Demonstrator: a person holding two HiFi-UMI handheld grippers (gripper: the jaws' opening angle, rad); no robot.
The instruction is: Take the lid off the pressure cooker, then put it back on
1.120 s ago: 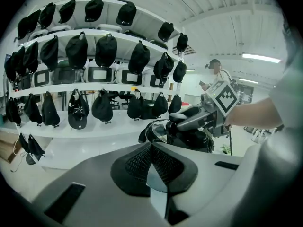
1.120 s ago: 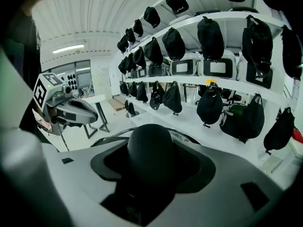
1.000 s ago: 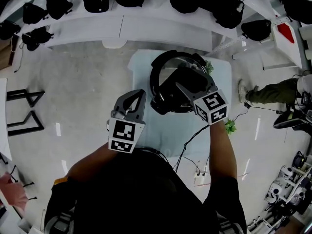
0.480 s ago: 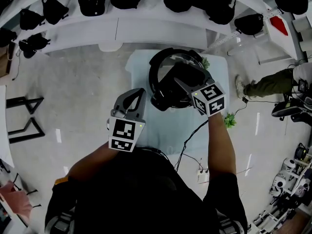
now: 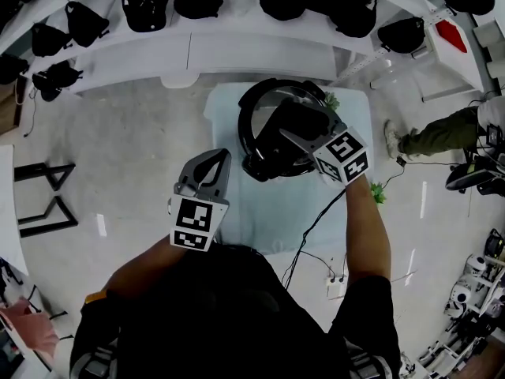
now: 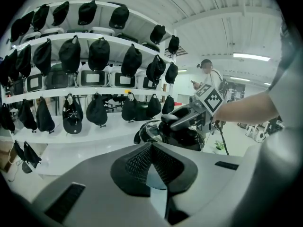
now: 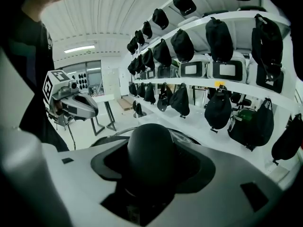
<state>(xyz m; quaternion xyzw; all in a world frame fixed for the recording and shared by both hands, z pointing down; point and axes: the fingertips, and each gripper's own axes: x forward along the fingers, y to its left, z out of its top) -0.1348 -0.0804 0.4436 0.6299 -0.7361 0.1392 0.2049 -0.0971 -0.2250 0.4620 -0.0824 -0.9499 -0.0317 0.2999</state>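
Note:
The black pressure cooker [image 5: 268, 164] stands on a small table covered in pale blue cloth [image 5: 237, 204]. Its glass lid [image 5: 254, 109], with a black rim, is tilted over the pot. The lid's round black knob [image 7: 151, 148] sits between the jaws of my right gripper [image 5: 286, 130], which is shut on it. I cannot tell whether the rim still touches the pot. My left gripper [image 5: 223, 156] hovers to the left of the cooker, shut and holding nothing. In the left gripper view, the right gripper [image 6: 179, 121] and the lid [image 6: 147, 131] are ahead of me.
Curved white shelves [image 5: 237, 50] with several black caps run behind the table. A black cable [image 5: 316, 227] trails off the table's near edge. A person's leg [image 5: 438, 144] is on the floor to the right, and a small green plant [image 5: 377, 194] sits by the table's right side.
The right gripper and the lid have hardly shifted. My left gripper has drifted slightly back toward me, still shut.

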